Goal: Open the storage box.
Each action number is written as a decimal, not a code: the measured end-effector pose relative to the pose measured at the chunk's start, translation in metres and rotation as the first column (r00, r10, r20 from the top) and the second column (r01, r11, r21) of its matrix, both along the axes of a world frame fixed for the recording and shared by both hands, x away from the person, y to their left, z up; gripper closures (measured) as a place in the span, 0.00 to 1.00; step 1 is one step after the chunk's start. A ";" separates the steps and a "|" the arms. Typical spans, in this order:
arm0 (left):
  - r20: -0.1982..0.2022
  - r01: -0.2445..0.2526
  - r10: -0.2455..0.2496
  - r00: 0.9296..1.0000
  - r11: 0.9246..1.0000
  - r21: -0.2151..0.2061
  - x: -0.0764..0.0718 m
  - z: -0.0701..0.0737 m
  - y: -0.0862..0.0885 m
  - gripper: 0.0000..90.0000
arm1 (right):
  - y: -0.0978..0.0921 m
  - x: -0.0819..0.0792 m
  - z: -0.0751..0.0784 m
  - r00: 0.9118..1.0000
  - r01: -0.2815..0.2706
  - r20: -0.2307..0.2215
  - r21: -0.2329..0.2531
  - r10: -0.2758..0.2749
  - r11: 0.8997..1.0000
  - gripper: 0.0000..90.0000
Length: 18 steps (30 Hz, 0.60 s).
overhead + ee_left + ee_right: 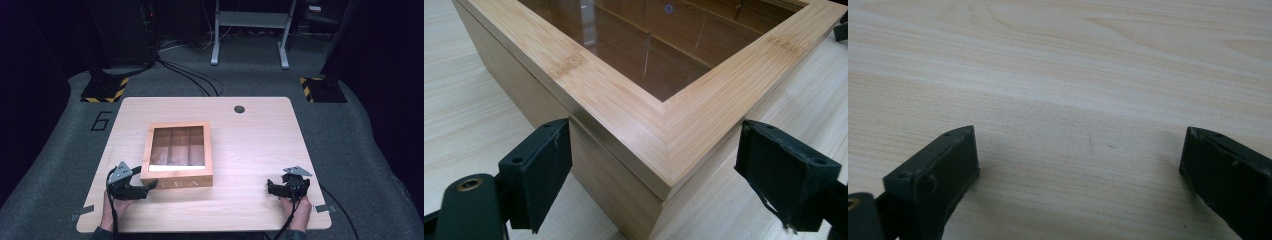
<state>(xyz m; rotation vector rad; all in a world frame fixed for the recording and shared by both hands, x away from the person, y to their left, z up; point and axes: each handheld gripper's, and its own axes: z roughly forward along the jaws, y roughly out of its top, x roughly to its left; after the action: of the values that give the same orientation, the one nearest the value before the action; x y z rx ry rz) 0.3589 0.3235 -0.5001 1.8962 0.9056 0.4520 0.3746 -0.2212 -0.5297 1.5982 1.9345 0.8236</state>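
We see the left hand-held gripper point(150, 187) spread around the tea box point(177, 155) corner; the right hand-held gripper point(270, 188), spread, rests right of the box on the desk point(250, 145).

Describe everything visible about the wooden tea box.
The tea box is a square, light bamboo-look case with a clear window lid, closed, showing dark wooden dividers inside. "TEA" is lettered on its front wall. It sits flat on the table, left of centre. The left gripper has its open jaws straddling the front-left corner, not gripping it.
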 end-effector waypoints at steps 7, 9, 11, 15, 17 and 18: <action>0.002 0.009 -0.009 1.000 1.000 0.000 -0.002 0.000 0.003 0.20 | 0.000 0.000 0.000 1.000 0.000 0.000 0.000 0.000 1.000 0.02; 0.006 0.009 -0.009 1.000 1.000 -0.001 -0.002 0.000 0.004 0.22 | 0.000 0.000 0.000 1.000 0.000 0.000 0.000 0.000 1.000 0.02; 0.008 0.009 -0.009 1.000 1.000 -0.002 -0.002 0.000 0.004 0.22 | 0.000 0.000 0.000 1.000 0.000 0.000 0.000 0.000 1.000 0.02; 0.014 0.007 -0.006 1.000 1.000 -0.004 -0.003 0.000 0.005 0.23 | 0.000 0.000 0.000 1.000 -0.002 0.002 -0.002 0.002 1.000 0.02; 0.010 0.010 -0.010 1.000 1.000 -0.002 -0.003 0.000 0.005 0.23 | 0.000 0.000 0.000 1.000 -0.002 0.002 -0.002 0.002 1.000 0.02; 0.012 0.008 -0.008 1.000 1.000 -0.005 -0.003 0.000 0.005 0.23 | 0.000 0.000 0.000 1.000 -0.003 0.002 -0.002 0.003 1.000 0.02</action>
<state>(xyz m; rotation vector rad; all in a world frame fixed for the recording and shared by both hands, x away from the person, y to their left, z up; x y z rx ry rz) 0.3556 0.3287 -0.5004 1.8905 0.8899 0.4557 0.3747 -0.2213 -0.5297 1.5934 1.9358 0.8234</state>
